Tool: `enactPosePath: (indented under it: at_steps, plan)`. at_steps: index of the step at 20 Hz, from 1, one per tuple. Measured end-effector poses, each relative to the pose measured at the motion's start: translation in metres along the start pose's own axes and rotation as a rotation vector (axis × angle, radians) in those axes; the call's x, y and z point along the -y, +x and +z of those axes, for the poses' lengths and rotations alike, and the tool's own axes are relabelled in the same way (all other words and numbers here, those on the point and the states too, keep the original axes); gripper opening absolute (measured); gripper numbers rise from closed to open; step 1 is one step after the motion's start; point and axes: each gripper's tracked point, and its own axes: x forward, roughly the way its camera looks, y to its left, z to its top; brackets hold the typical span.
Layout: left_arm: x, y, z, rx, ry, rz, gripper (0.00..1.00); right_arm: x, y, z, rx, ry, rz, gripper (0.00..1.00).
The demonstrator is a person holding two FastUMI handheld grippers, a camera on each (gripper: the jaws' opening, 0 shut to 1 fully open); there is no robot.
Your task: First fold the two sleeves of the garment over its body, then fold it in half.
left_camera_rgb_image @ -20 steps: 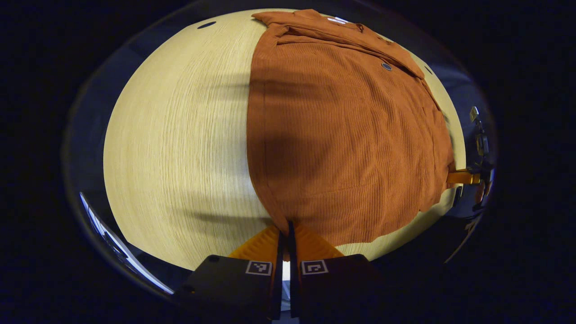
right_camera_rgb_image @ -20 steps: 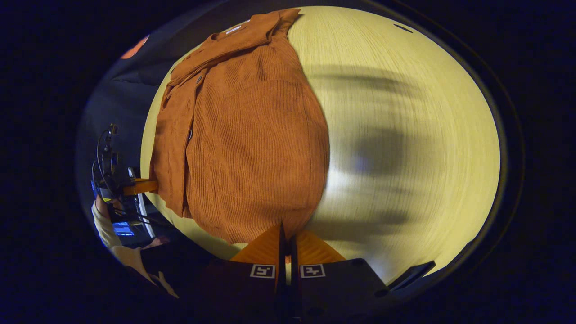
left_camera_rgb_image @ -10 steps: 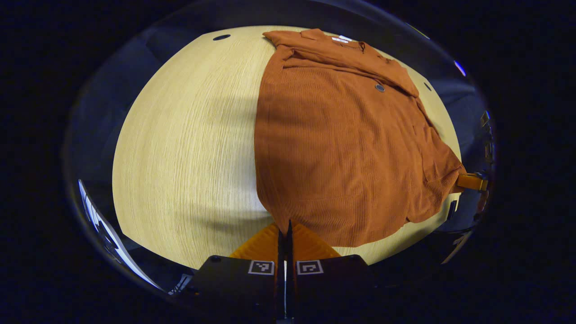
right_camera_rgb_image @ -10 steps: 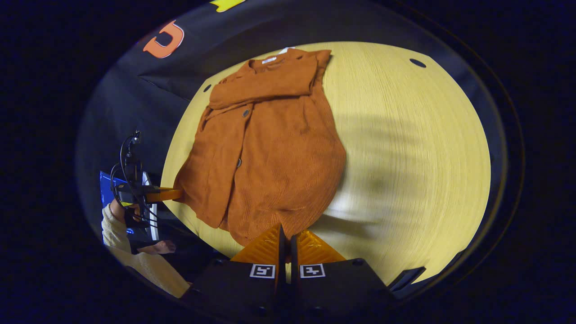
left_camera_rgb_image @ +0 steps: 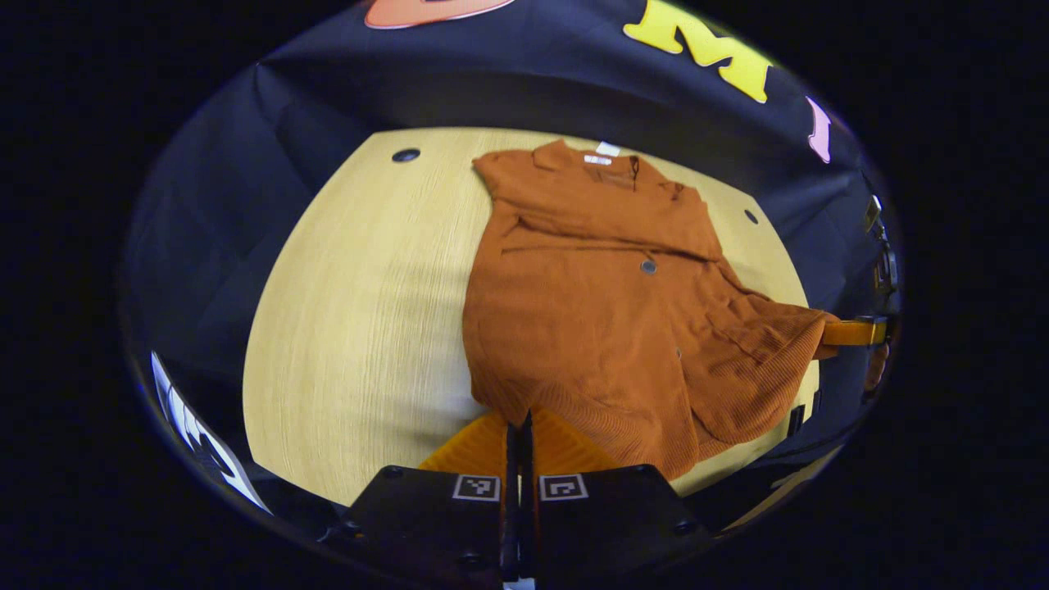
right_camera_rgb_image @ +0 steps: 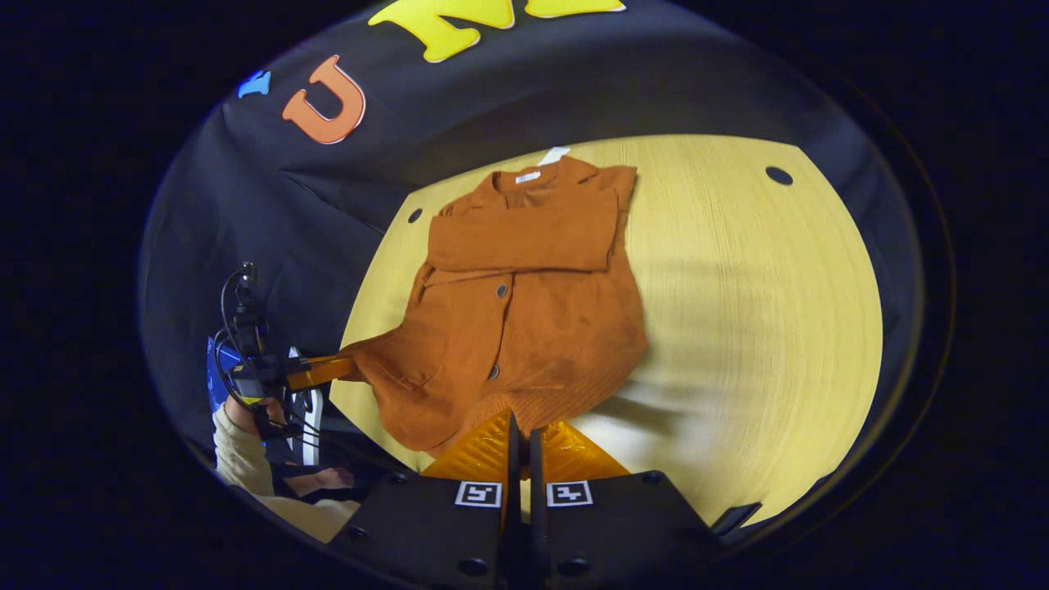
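Sleeves look folded over the garment (left_camera_rgb_image: 590, 311) on the counter (left_camera_rgb_image: 361, 311); half-fold in hand. My left gripper (left_camera_rgb_image: 516, 426) and right gripper (right_camera_rgb_image: 519, 430) each clamp a hem corner, lifted. Next: carry hem toward collar, evenly.

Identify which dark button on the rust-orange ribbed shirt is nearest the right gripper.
The lower button, by the hem; the upper button adjoins the folded sleeve.

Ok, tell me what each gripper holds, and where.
Both hold the garment by its hem: left gripper at one bottom corner, right gripper at the other.
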Motion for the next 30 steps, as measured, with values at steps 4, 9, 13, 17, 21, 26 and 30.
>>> enactPosePath:
  at_steps: [4, 9, 13, 17, 21, 26, 30]
  plan:
    - [0.009, 0.004, 0.064, 0.100, 0.016, -0.040, 0.04, -0.007, -0.005, 0.048, 0.047, -0.022, -0.026, 0.05]
    - [0.000, 0.018, 0.134, 0.145, 0.031, -0.037, 0.04, -0.012, 0.002, 0.119, 0.116, -0.037, -0.058, 0.06]
    - [-0.016, 0.047, 0.189, 0.159, 0.072, -0.001, 0.04, -0.005, 0.018, 0.172, 0.150, -0.059, -0.100, 0.05]
    - [-0.018, 0.086, 0.248, 0.203, 0.067, -0.002, 0.04, 0.009, 0.053, 0.231, 0.171, -0.043, -0.142, 0.05]
    - [-0.028, 0.142, 0.294, 0.234, 0.082, 0.009, 0.03, 0.050, 0.100, 0.291, 0.237, 0.032, -0.182, 0.05]
    - [-0.048, 0.231, 0.292, 0.196, 0.057, 0.054, 0.04, 0.120, 0.178, 0.305, 0.233, 0.198, -0.233, 0.05]
    - [-0.052, 0.247, 0.289, 0.207, -0.021, 0.035, 0.04, 0.138, 0.190, 0.292, 0.255, 0.361, -0.214, 0.06]
